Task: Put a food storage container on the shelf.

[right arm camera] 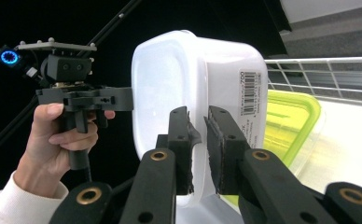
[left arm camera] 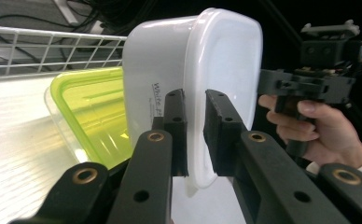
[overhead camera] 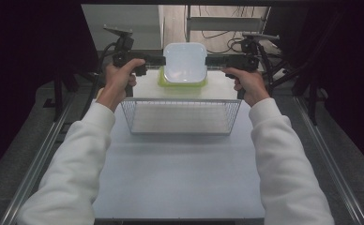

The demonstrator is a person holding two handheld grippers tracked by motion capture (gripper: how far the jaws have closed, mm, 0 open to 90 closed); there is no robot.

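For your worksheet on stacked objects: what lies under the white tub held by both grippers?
A clear box with a green lid lies under the white tub, which the left gripper and right gripper clamp by its rim. The box's contents cannot be seen.

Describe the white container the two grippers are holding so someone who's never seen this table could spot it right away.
Start at the wire basket in the middle of the table; just behind it sits a clear tub with a yellow-green rim. The white container is held above that tub, gripped at its rim by the left gripper and right gripper. It alone is opaque white, with a barcode label on its side.
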